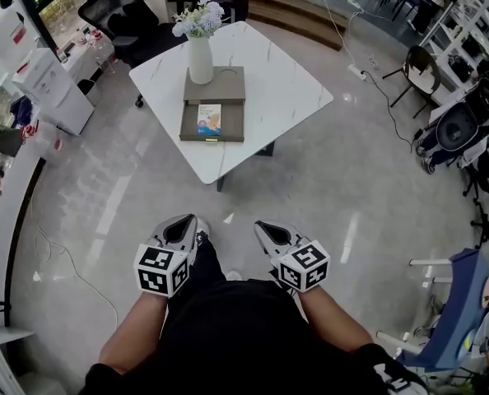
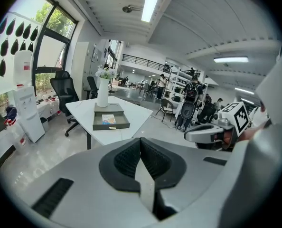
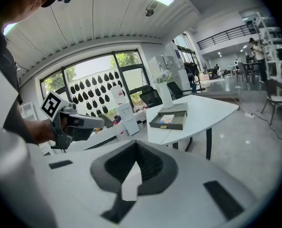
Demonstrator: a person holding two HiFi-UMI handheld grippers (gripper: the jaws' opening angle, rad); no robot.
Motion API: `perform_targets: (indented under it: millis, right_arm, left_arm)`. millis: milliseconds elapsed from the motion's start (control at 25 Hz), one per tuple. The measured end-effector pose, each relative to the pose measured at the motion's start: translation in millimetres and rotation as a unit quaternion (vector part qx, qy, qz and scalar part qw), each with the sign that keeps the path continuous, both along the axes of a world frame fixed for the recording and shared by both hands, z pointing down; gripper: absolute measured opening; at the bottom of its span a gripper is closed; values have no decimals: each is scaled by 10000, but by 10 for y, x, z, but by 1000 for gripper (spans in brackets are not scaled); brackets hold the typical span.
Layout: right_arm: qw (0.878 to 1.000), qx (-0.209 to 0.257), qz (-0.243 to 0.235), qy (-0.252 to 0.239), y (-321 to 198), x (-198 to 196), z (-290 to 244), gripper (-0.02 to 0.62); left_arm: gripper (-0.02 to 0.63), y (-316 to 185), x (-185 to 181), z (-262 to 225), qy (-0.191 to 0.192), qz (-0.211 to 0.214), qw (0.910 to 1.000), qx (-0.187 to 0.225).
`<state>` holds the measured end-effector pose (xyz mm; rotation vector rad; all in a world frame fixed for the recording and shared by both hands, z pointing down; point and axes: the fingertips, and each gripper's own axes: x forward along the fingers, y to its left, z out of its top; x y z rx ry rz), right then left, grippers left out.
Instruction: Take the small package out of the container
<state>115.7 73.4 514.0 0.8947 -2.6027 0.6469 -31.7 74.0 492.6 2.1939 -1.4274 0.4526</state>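
Small package (image 1: 209,119): lies flat in the open grey container (image 1: 231,123) on the white table (image 1: 286,81); a vase (image 1: 200,58) stands at the container's far end. Left gripper (image 1: 181,230) and right gripper (image 1: 272,234): held low near the person's body, well apart from the table, jaws pressed together, nothing in them. Step, as judged: approach, reach not yet begun. Next move calls for closing on the table, parting one gripper's jaws and descending over the package's edges.
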Motion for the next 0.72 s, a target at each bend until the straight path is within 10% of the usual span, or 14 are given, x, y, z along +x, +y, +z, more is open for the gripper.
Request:
perform_targets:
  millis: [720]
  right_arm:
    - [9996, 54, 109, 239, -1455, -746, -219, 0]
  left_arm:
    - [3, -1567, -662, -206, 148, 316, 9993, 114]
